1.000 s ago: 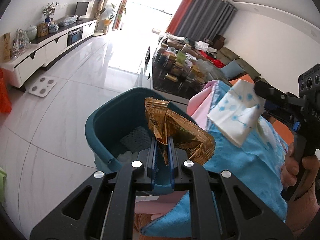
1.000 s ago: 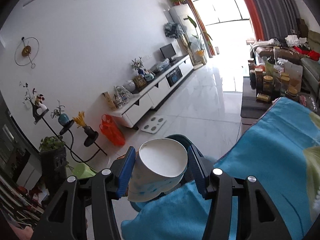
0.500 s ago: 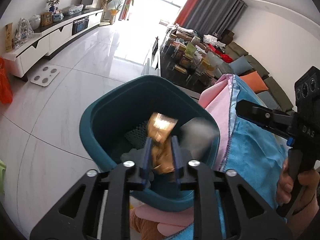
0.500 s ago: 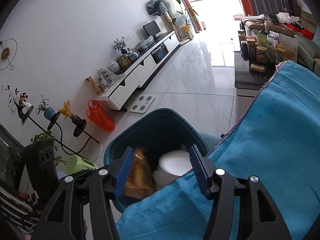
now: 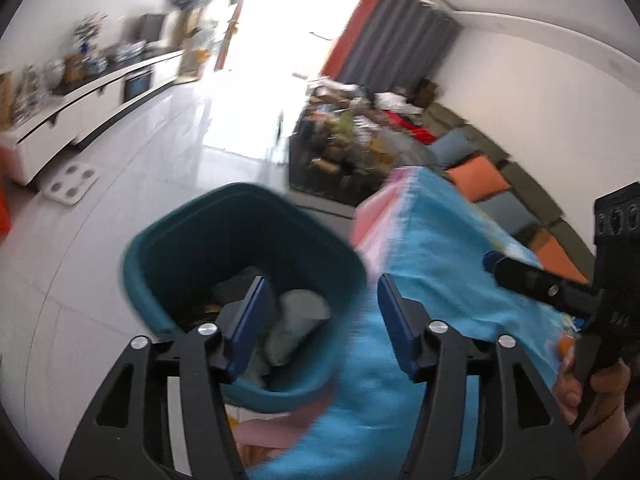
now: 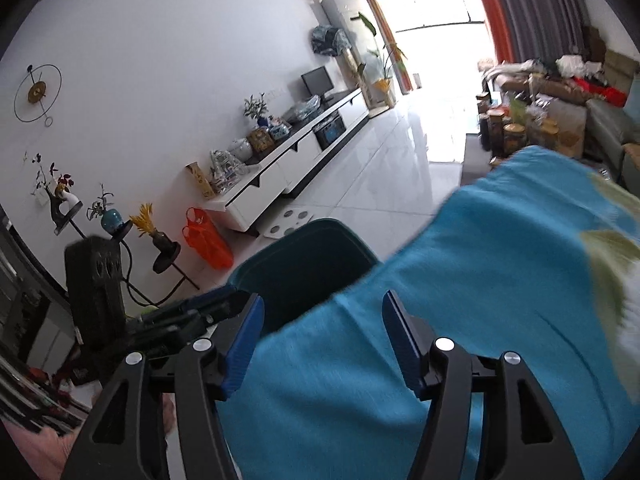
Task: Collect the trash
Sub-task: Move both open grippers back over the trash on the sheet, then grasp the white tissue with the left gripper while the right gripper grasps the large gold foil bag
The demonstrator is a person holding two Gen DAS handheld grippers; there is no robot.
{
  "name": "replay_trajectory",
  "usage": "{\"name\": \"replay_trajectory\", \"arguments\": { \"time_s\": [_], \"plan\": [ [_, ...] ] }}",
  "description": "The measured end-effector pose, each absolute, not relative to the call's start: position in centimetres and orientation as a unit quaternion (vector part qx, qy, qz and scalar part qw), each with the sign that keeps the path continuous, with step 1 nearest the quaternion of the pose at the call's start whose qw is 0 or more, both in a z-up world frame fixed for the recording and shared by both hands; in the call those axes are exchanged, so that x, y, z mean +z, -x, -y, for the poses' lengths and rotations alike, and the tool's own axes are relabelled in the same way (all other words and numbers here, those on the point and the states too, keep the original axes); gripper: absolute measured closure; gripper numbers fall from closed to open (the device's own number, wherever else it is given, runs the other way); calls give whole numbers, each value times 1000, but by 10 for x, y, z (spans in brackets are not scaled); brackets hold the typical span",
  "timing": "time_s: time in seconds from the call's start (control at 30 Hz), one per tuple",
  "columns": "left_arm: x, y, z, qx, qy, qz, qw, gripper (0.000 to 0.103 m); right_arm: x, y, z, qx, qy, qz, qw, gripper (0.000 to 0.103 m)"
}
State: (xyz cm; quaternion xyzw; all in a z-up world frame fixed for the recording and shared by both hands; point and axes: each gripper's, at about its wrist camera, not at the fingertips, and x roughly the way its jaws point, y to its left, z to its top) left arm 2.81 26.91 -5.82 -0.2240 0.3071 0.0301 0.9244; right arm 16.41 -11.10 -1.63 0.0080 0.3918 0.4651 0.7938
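Observation:
A teal bin [image 5: 160, 240] stands on the floor beside a table covered in blue cloth [image 5: 440, 240]. Inside the bin lie a pale paper cup [image 5: 298, 316] and darker scraps. My left gripper [image 5: 322, 316] hangs over the bin's near rim and the cloth edge, its jaws opening with nothing between them. My right gripper [image 6: 322, 340] is above the blue cloth [image 6: 480, 280] just right of the bin [image 6: 304, 256], its jaws also opening and empty. Both views are blurred by motion.
A low table crowded with jars [image 5: 344, 148] stands beyond the bin. A white TV cabinet [image 6: 280, 176] lines the left wall, with an orange bag [image 6: 206, 240] and a floor scale [image 5: 72, 184] near it. A sofa with cushions [image 5: 480, 176] is at the right.
The left gripper opened and the golden wrapper dropped into the bin. The right gripper let the paper cup fall in as well. Both grippers then shifted toward the blue cloth.

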Motion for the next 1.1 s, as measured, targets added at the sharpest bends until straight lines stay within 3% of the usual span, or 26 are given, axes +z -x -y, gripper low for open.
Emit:
{"name": "replay_trajectory", "arguments": {
  "time_s": [0.23,0.77,1.1],
  "plan": [
    [-34,-56,-187,-79,170,-303,934,44,-12,-144,200,413,-26,-373,831,42],
    [-42,-88,26,-337,80,-355,868,44,-10,-112,410,190,-125,-349,909,42],
    [-58,-98,111,-401,52,-401,822,40,-49,-124,494,118,-209,-384,892,39]
  ]
}}
